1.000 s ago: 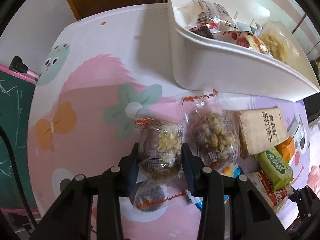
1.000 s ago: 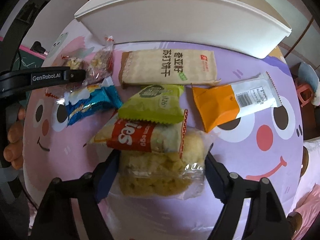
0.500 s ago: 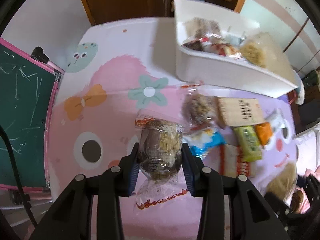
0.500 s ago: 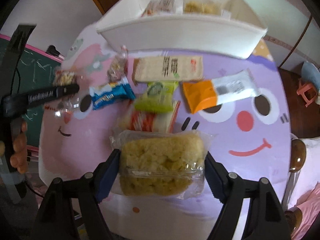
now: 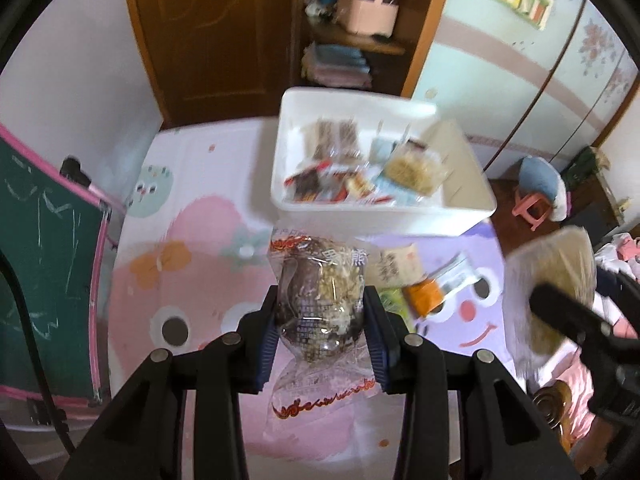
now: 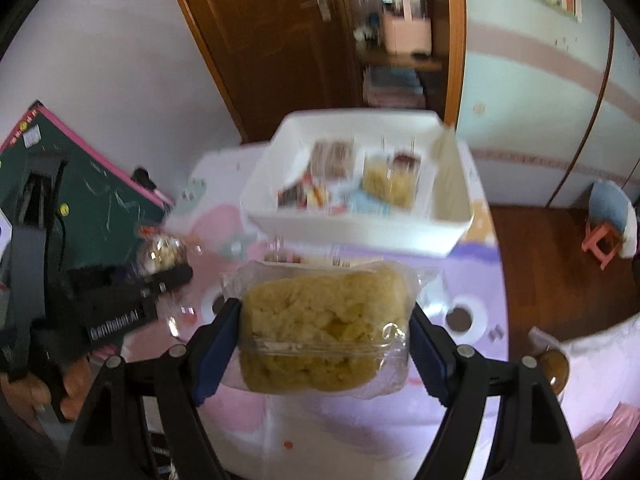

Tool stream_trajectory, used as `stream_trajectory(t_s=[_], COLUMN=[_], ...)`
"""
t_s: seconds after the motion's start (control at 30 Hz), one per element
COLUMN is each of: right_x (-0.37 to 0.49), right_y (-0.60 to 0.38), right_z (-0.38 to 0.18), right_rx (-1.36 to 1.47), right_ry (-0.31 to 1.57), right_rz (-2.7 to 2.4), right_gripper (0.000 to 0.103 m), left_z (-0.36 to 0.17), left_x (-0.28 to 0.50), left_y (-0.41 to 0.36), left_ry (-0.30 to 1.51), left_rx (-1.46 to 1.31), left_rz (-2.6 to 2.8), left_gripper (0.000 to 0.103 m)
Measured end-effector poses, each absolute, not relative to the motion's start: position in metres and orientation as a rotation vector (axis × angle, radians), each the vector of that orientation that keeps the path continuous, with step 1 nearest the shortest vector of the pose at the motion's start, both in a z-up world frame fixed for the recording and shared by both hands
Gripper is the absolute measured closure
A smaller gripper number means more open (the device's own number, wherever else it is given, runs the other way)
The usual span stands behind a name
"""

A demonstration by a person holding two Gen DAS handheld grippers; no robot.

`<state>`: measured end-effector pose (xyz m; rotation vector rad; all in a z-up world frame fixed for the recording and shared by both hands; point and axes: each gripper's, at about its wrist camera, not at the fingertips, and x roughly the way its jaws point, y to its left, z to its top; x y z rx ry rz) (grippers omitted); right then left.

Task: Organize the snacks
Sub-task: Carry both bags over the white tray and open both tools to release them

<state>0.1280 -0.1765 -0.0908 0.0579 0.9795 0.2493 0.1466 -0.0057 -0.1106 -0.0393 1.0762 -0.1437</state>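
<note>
Left wrist view: the left gripper (image 5: 320, 332) is closed to a narrow gap on a clear-wrapped dark nut-topped snack (image 5: 320, 312), both blue pads pressing its sides, held in the air over the pink cartoon table cover (image 5: 192, 280). The right gripper (image 6: 325, 336) stands wide, clamped on a clear pack of yellow puffed cake (image 6: 324, 328). Beyond both, at the table's far side, sits the white bin (image 5: 380, 212) with snacks inside.
</note>
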Motion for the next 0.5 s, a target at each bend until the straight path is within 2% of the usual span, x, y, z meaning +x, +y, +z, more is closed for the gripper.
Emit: stream_trajectory(t_s=[0.27,0.5], right_x=[0.171,0.221], right_y=[-0.178,-0.186], right_z=[-0.045,-0.029], right_rx=[0.04,0.055], right_ry=[0.874,0.829], right_rz=[0.206,0.139], right_gripper=[0.024,0.024], left_z=[-0.069,-0.048], left_x=[0.177,0.225], left_y=[-0.023,-0.031], left_ry=[0.981,0.907], left_rx=[-0.014,0.004], left_rz=[-0.174,-0.17], left_gripper=[0.065,0.065])
